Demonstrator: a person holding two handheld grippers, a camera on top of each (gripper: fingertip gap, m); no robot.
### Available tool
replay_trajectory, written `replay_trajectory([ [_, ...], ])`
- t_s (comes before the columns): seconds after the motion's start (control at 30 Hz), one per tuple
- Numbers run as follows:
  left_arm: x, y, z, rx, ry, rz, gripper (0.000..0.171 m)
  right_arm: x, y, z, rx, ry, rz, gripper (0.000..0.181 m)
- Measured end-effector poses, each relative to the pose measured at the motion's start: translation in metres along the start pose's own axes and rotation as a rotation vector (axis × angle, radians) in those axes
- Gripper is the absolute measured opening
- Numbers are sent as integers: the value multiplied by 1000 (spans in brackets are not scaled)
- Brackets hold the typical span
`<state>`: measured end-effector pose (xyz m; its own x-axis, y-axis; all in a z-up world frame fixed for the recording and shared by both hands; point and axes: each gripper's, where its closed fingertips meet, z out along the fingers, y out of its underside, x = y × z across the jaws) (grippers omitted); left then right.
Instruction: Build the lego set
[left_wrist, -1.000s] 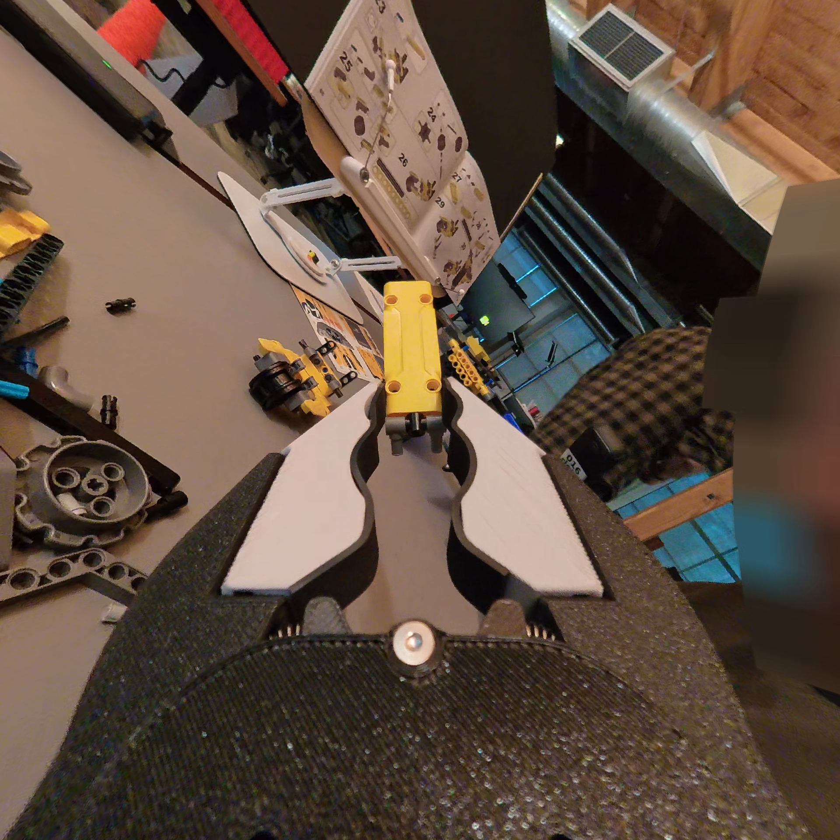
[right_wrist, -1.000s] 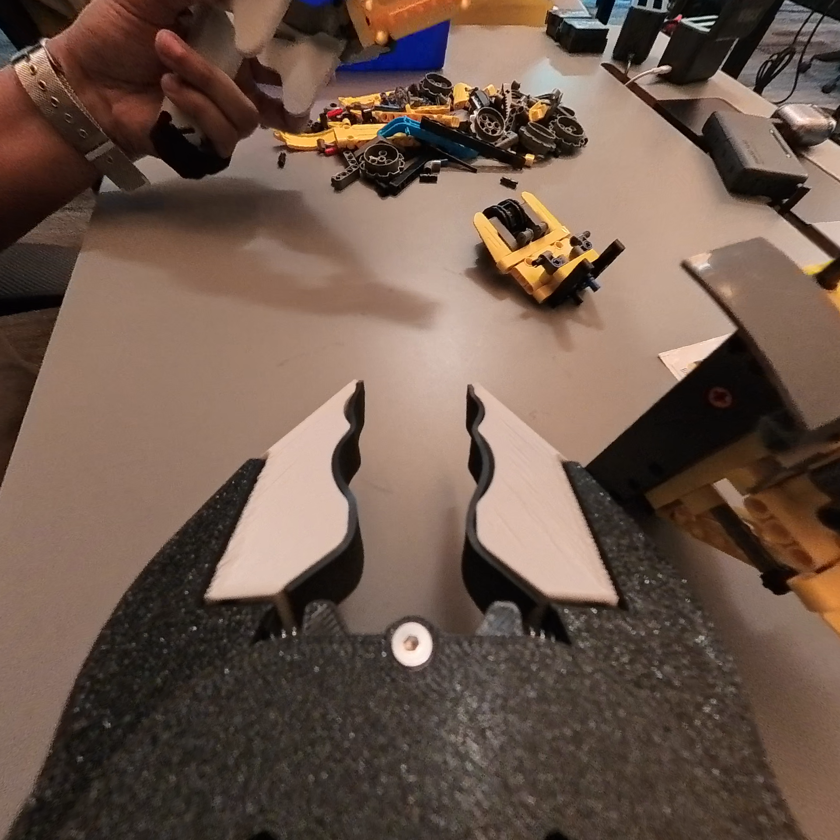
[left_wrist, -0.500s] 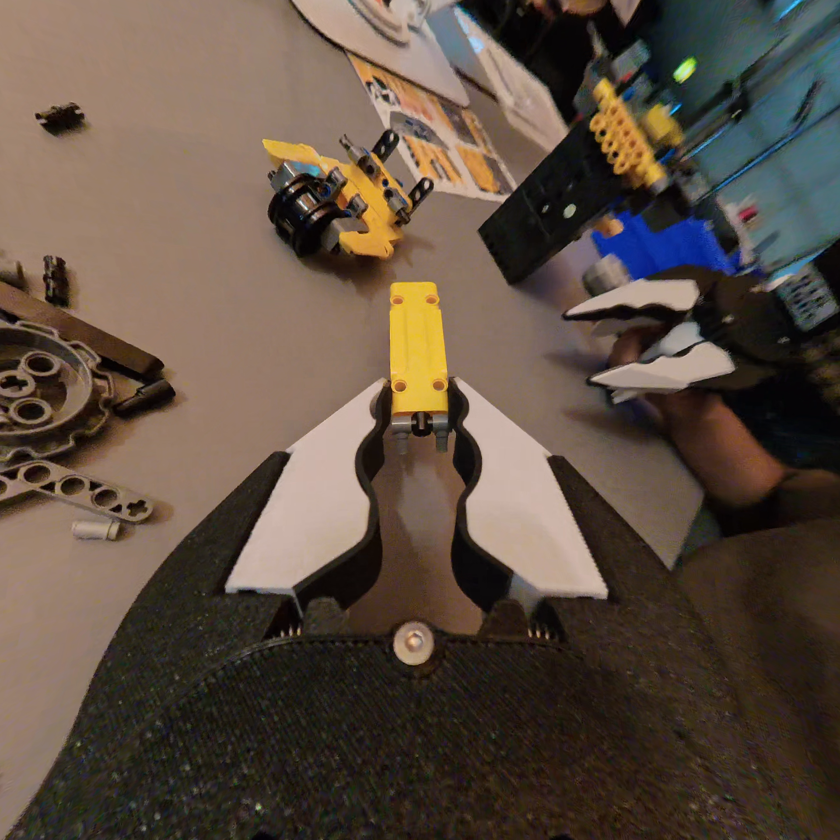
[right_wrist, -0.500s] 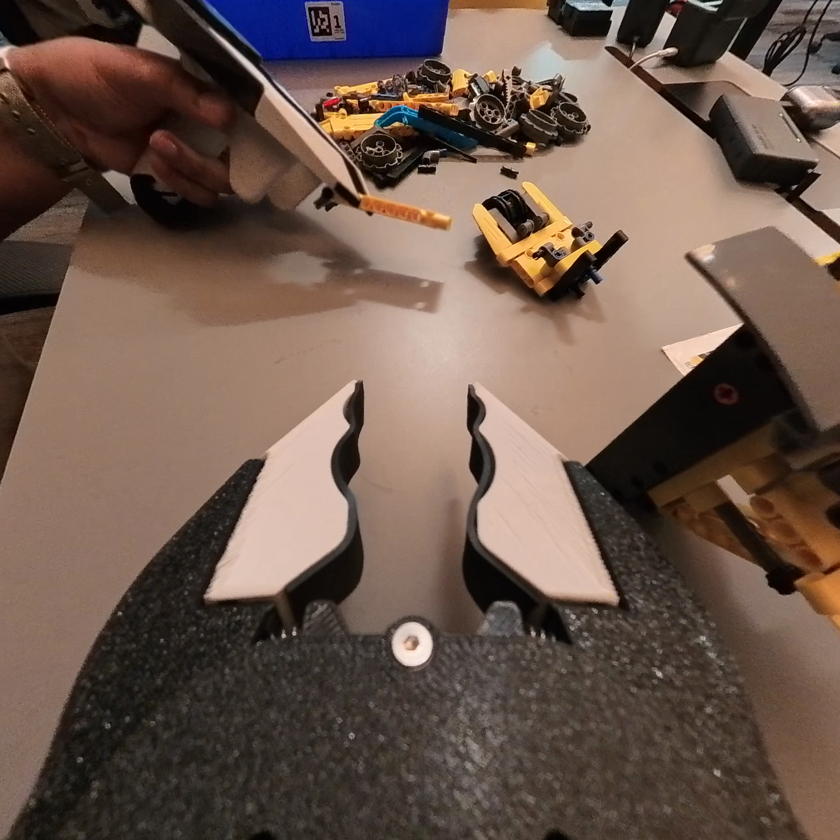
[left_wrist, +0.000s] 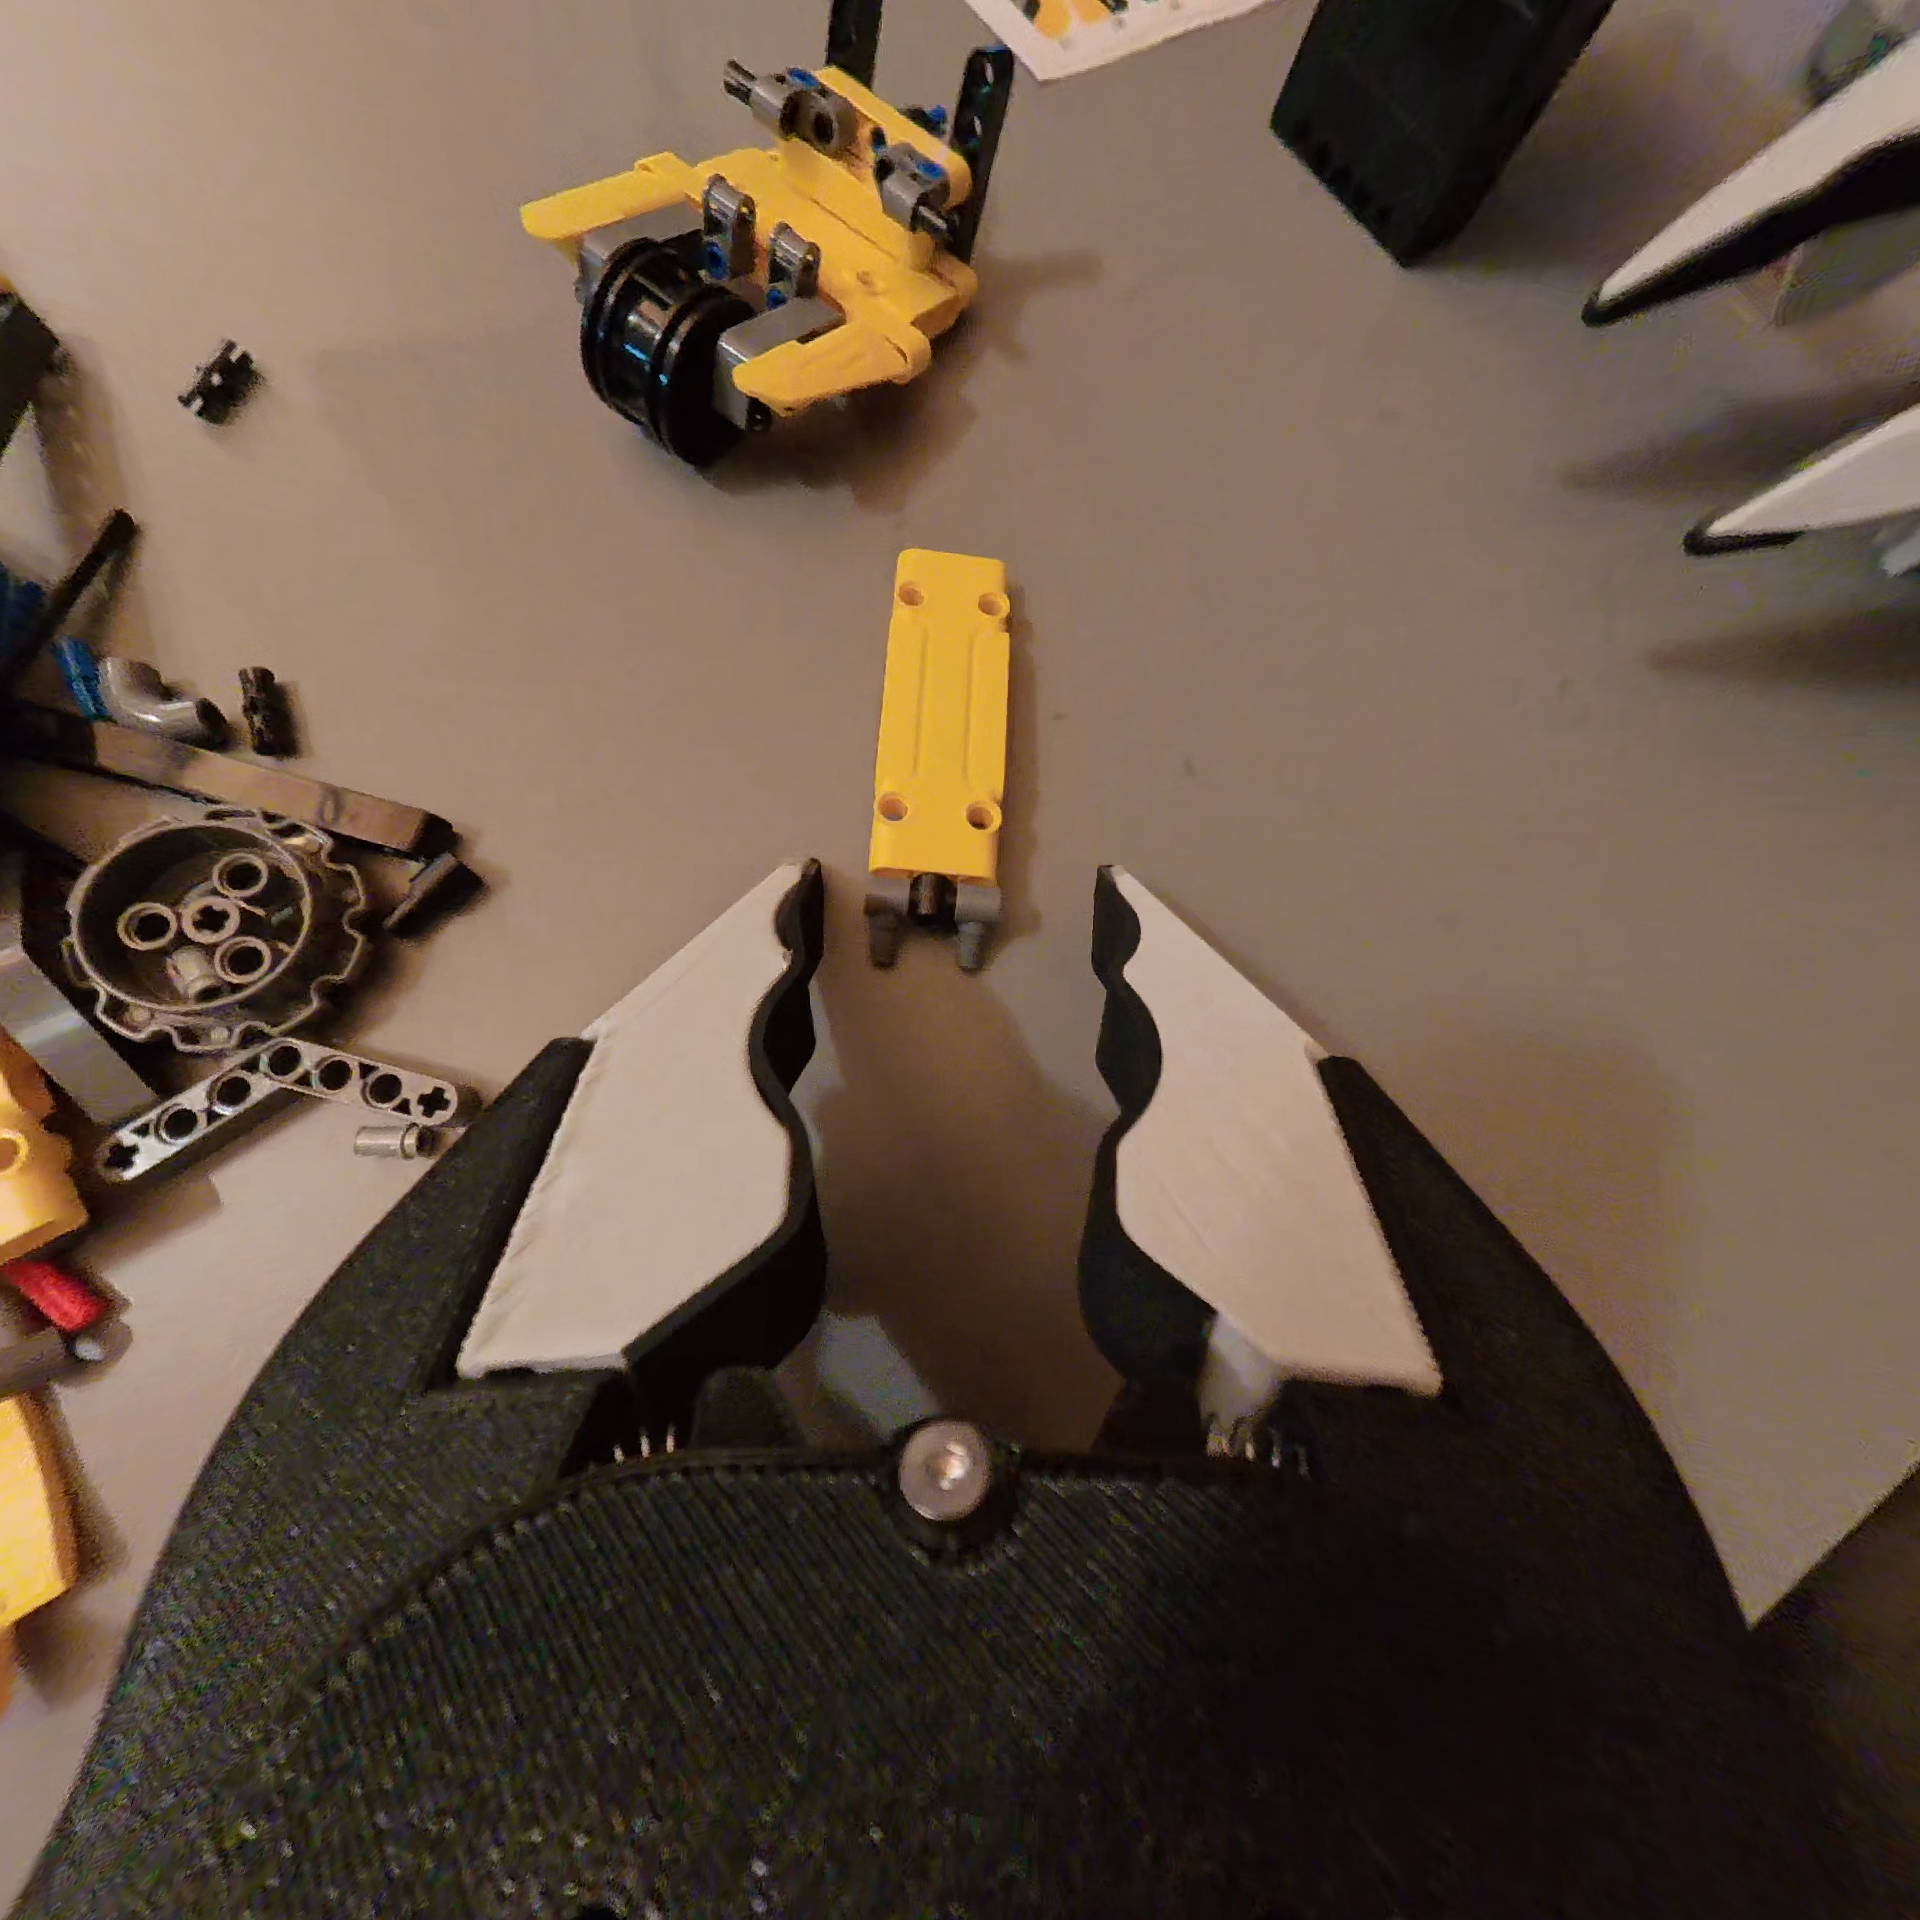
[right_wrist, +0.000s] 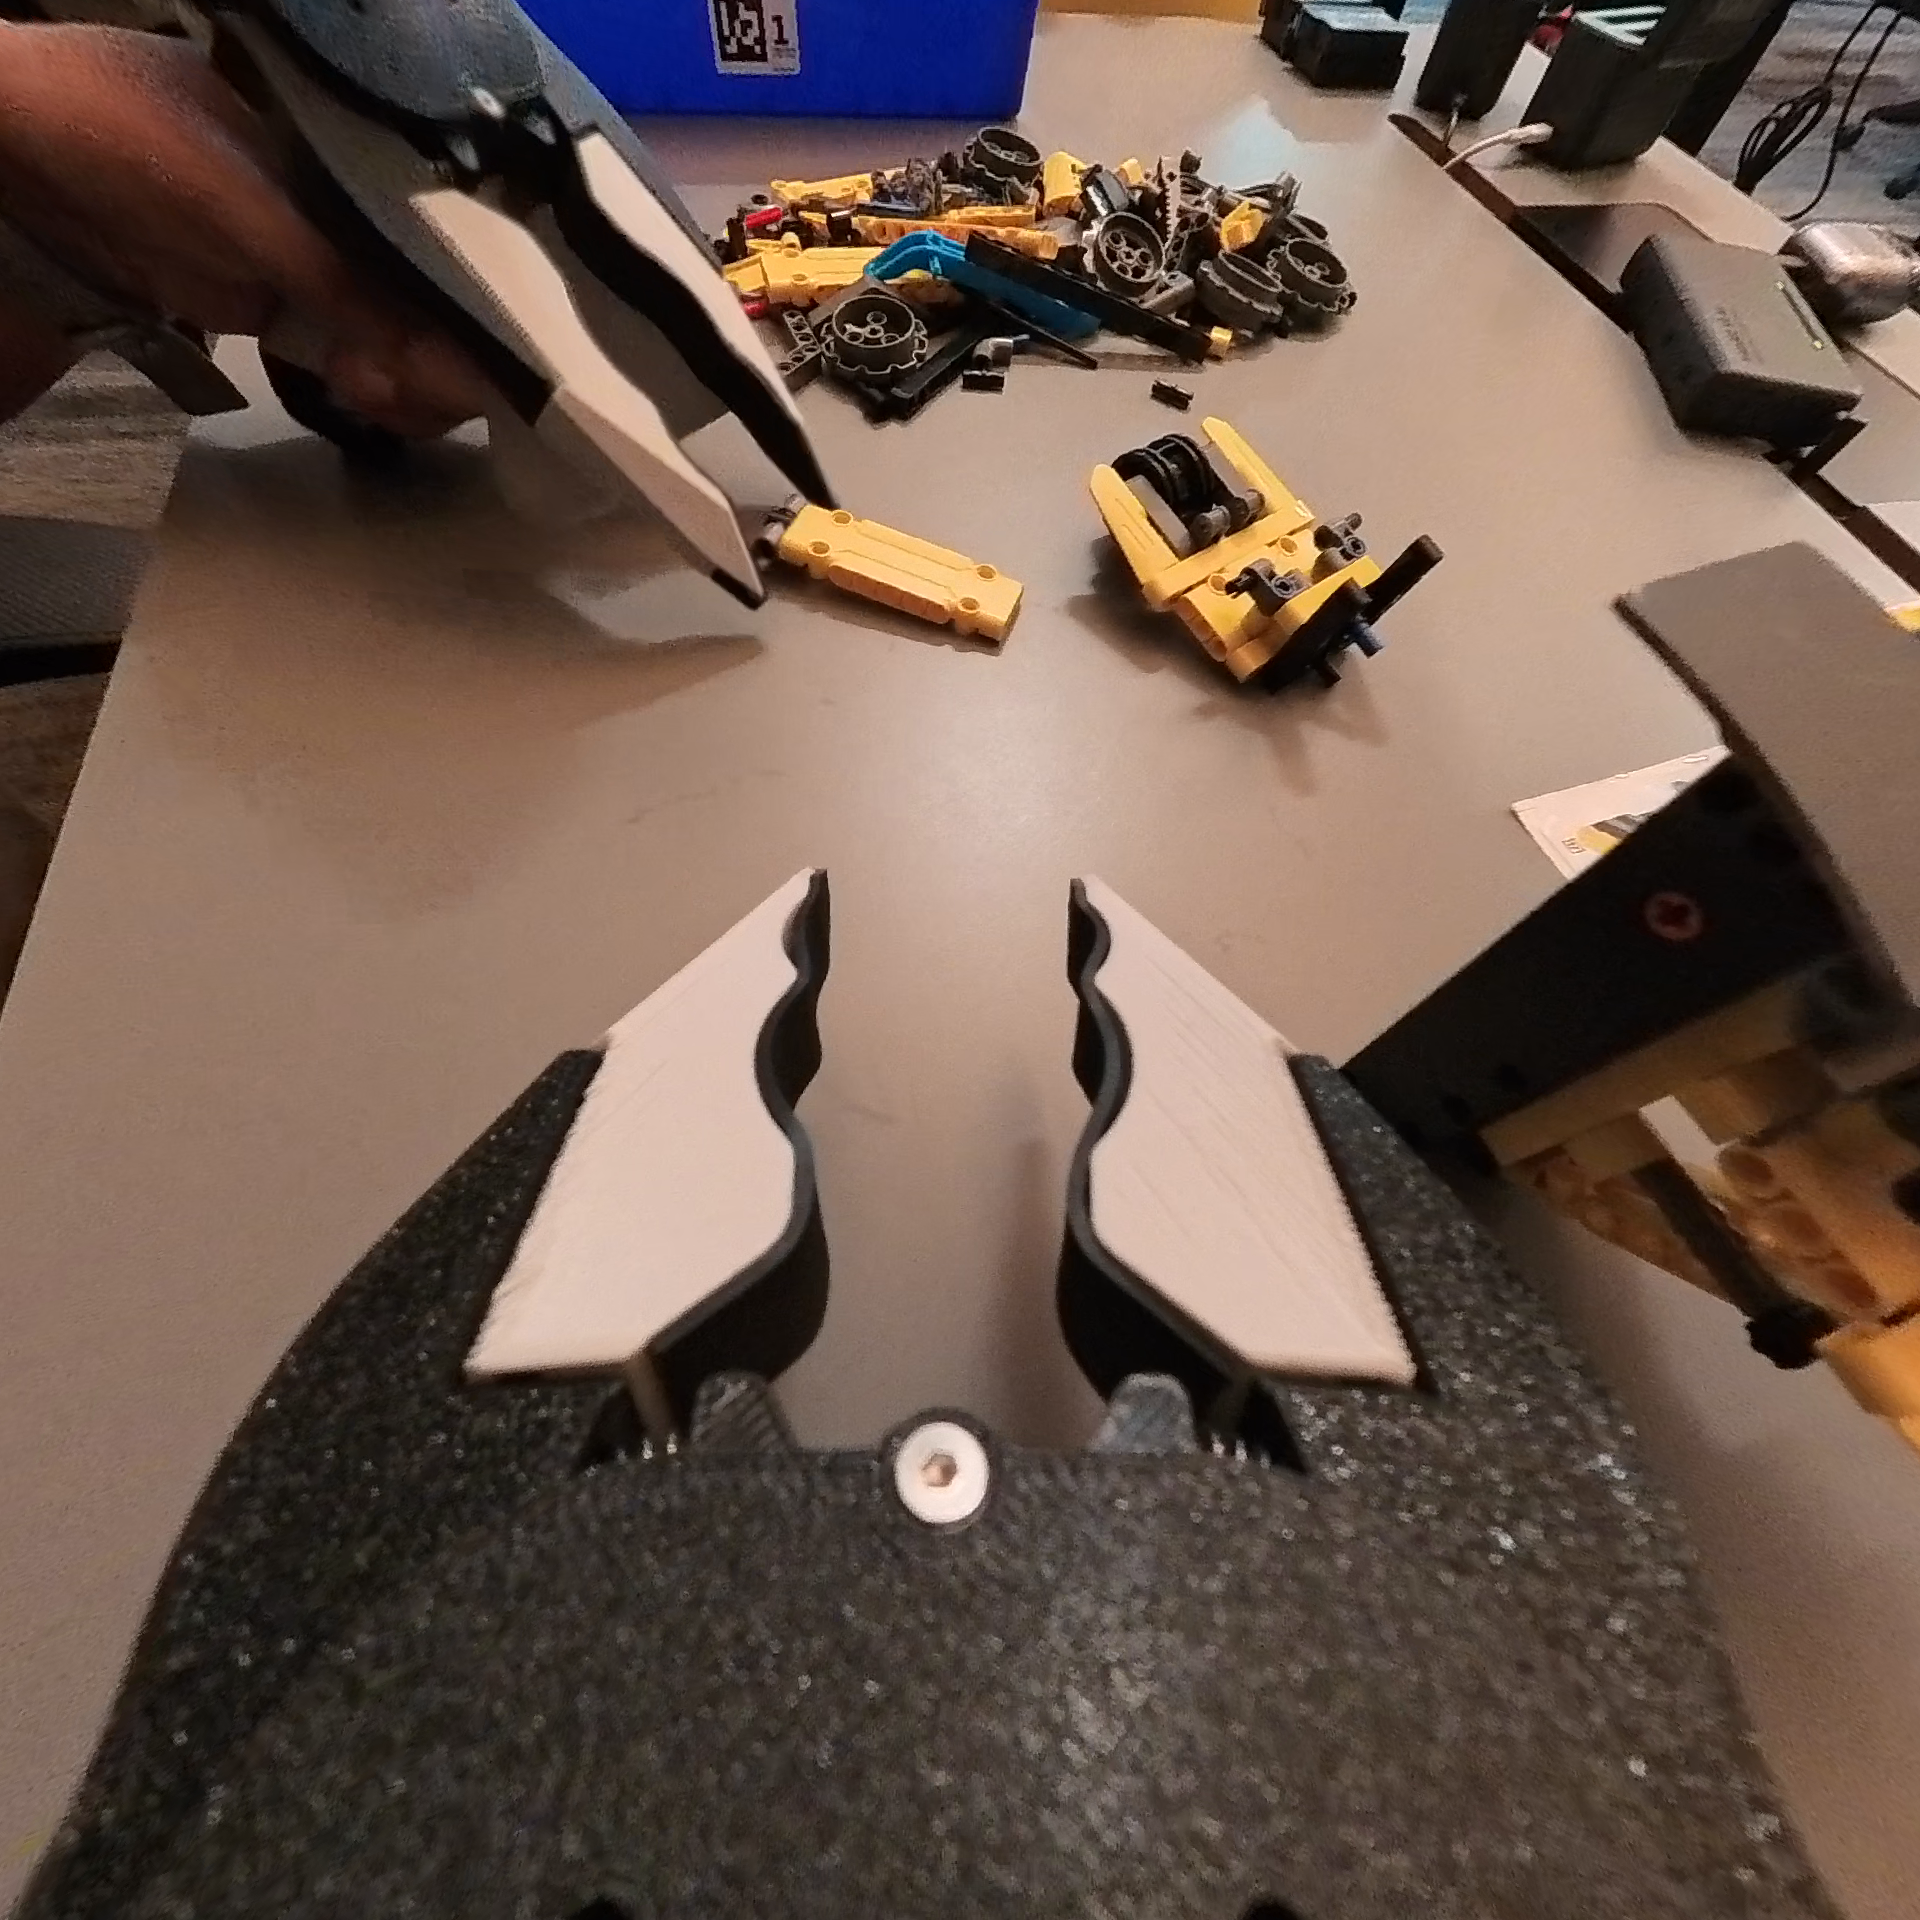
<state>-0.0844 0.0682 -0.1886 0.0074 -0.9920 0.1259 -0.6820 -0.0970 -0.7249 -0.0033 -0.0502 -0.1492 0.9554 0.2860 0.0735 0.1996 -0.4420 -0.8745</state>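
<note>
Left tongs (left_wrist: 956, 883) spread, tips on either side of the grey pin end of the yellow panel piece (left_wrist: 943, 717), which lies flat on the grey tabletop (left_wrist: 1351, 935); contact with the pins appears absent, though the right wrist view is blurred there. Right tongs (right_wrist: 948, 894) spread, empty, over bare tabletop beside a black-and-yellow assembly (right_wrist: 1621, 1049). Small yellow wheeled subassembly (left_wrist: 779, 249) lies beyond the panel; loose parts pile (right_wrist: 1039, 260) well apart.
</note>
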Motion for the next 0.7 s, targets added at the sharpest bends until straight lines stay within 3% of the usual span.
replay_trajectory([
  [0.17, -9, -1, 2, -6, -103, 78, 22, 0, 1, 0, -5, 3, -6, 46],
  [0.7, -7, -9, -5, 61, 67, -92, 22, -1, 2, 1, -11, 6, -12, 46],
])
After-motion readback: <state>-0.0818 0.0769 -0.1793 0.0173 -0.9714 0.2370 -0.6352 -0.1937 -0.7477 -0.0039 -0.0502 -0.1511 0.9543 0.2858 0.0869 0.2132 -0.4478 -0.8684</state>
